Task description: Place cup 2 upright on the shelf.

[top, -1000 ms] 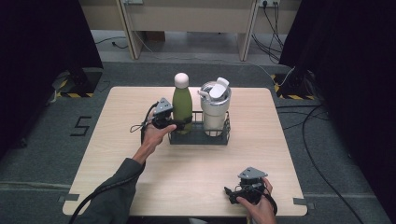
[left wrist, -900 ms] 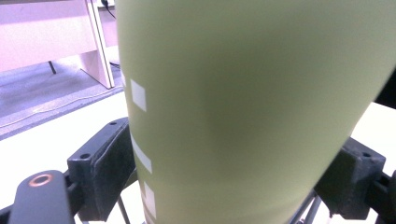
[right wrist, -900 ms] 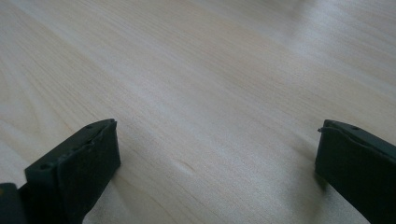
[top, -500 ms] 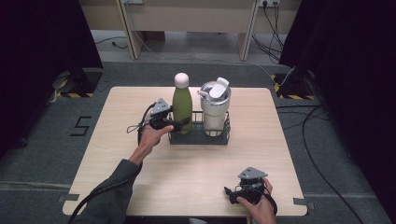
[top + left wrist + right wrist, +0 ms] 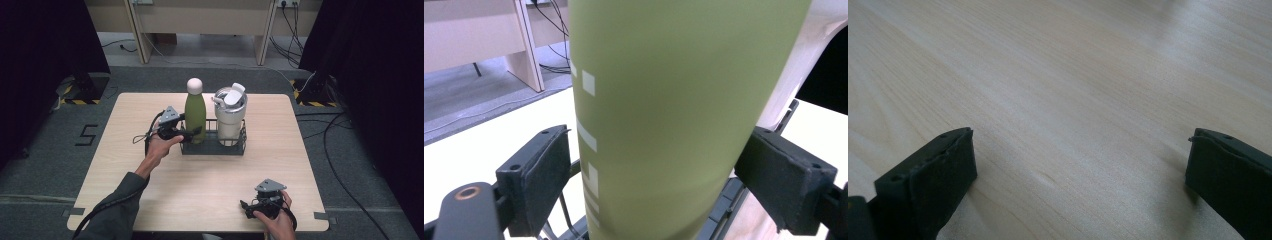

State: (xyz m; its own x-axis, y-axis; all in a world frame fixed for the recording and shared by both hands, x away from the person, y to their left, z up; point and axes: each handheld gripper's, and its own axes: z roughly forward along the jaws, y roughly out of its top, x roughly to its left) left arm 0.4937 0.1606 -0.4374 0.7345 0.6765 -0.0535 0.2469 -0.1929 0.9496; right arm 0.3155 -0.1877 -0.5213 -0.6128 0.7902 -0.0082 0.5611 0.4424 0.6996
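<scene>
Green bottle (image 5: 195, 114) in rack (image 5: 214, 148) on wooden table (image 5: 200, 185).

White tumbler (image 5: 230, 117) stands in the black wire rack (image 5: 212, 148); wooden table (image 5: 200, 200).

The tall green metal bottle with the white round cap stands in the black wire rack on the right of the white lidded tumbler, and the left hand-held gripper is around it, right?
Not quite. In the high view the tall green metal bottle stands on the left of the white lidded tumbler, not the right. Both sit in the black wire rack, and the left hand-held gripper does have its jaws around the bottle.
</scene>
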